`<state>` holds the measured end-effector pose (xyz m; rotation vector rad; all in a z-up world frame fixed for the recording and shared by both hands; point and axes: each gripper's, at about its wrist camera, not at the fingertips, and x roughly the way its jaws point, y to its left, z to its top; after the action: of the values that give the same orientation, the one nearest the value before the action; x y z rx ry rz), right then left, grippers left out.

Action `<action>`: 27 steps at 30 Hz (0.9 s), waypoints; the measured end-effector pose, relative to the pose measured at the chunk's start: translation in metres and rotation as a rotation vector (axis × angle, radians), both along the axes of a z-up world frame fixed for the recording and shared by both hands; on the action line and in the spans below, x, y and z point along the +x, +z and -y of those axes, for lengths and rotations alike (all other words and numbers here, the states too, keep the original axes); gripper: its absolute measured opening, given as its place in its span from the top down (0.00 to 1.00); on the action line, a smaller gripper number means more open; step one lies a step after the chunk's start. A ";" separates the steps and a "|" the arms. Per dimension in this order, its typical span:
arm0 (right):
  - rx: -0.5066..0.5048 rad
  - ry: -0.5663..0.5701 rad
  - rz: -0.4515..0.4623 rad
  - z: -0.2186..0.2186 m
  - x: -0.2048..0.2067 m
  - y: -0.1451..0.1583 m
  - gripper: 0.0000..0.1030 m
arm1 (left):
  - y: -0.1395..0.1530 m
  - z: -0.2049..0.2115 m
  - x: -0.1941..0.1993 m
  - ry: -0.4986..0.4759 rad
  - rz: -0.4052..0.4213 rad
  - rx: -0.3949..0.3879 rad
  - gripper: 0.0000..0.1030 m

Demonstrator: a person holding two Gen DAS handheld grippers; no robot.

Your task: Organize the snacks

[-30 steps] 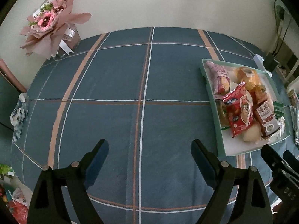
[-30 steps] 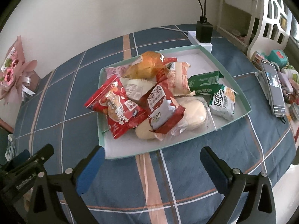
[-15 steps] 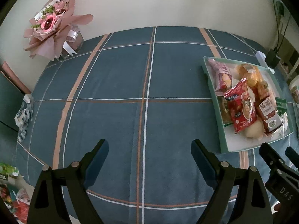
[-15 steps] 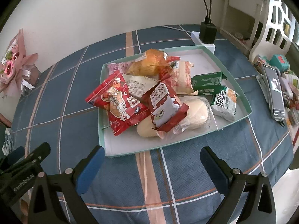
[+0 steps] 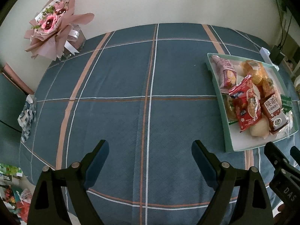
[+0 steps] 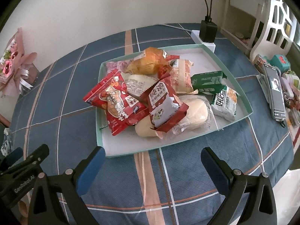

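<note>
Both tongs, left (image 5: 150,150) and right (image 6: 152,158), stay wide and empty, unmoved before the snack tray (image 6: 232,71).

Counter cloth (image 6: 187,168): slate blue, checked with white and orange lines. On it, a mint-green tray (image 6: 232,78); inside, a red peanut packet (image 6: 116,103).

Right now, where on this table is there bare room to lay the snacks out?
The widest bare cloth runs from the tray across to the bouquet by the wall. A narrower strip lies between the tray's near rim and the table edge. The tray's heap and the side by the phone are crowded.
</note>
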<state>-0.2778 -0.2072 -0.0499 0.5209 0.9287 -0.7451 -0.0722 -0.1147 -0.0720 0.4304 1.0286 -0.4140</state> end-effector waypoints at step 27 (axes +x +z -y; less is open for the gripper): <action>0.011 -0.001 -0.010 0.003 -0.001 -0.005 0.00 | 0.000 0.002 -0.001 0.026 0.027 0.021 0.13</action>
<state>-0.2786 -0.2102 -0.0548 0.5280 0.9429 -0.7443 -0.0733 -0.1164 -0.0721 0.4392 1.0124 -0.3734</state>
